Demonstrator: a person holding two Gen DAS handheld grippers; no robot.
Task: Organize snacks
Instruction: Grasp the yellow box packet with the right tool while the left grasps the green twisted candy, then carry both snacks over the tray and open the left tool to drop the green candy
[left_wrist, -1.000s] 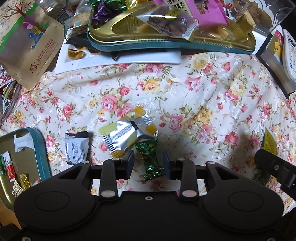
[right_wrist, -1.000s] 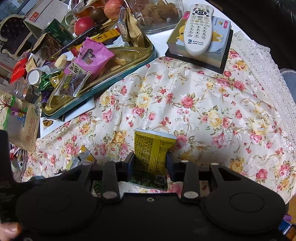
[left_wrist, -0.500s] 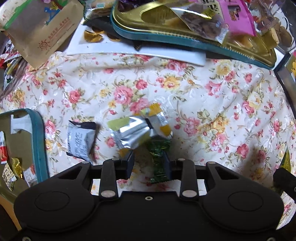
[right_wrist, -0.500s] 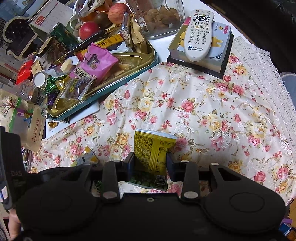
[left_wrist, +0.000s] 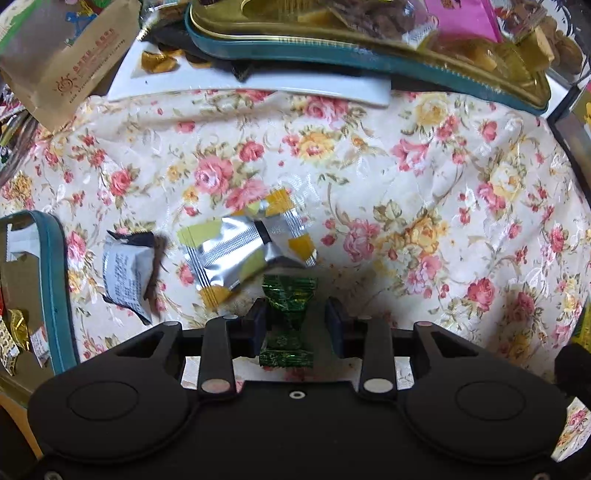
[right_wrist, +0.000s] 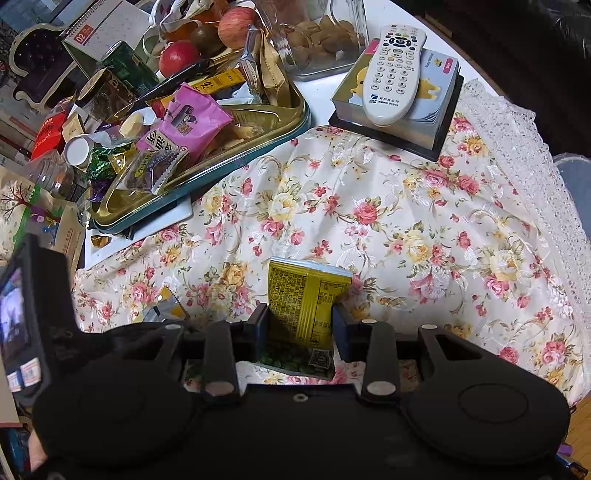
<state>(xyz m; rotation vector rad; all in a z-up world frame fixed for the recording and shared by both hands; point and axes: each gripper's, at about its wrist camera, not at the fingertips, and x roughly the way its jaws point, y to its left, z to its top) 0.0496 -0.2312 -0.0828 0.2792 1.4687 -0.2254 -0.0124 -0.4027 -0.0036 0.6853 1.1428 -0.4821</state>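
A green foil candy (left_wrist: 289, 317) lies on the floral tablecloth (left_wrist: 406, 166), pointing away from me. My left gripper (left_wrist: 295, 325) points straight down over it; its jaws are opening, with the candy between them and a gap at each pad. Just beyond lie two silver-and-yellow packets (left_wrist: 240, 251) and a black-and-white packet (left_wrist: 127, 273). My right gripper (right_wrist: 299, 326) is shut on a yellow snack packet (right_wrist: 306, 295), held upright above the cloth. A gold tray with a teal rim (right_wrist: 295, 122), heaped with snacks, stands at the back.
A teal-rimmed tin (left_wrist: 55, 288) lies at the left edge, a brown paper bag (left_wrist: 70, 62) at the back left, and a white board (left_wrist: 258, 90) under the tray. A remote (right_wrist: 395, 74) rests on a notepad block; apples (right_wrist: 177, 57) and jars crowd the back.
The left gripper has sunk toward the cloth and rolled slightly, and its jaws have widened around the green candy. The right gripper still grips the yellow packet in the same spot.
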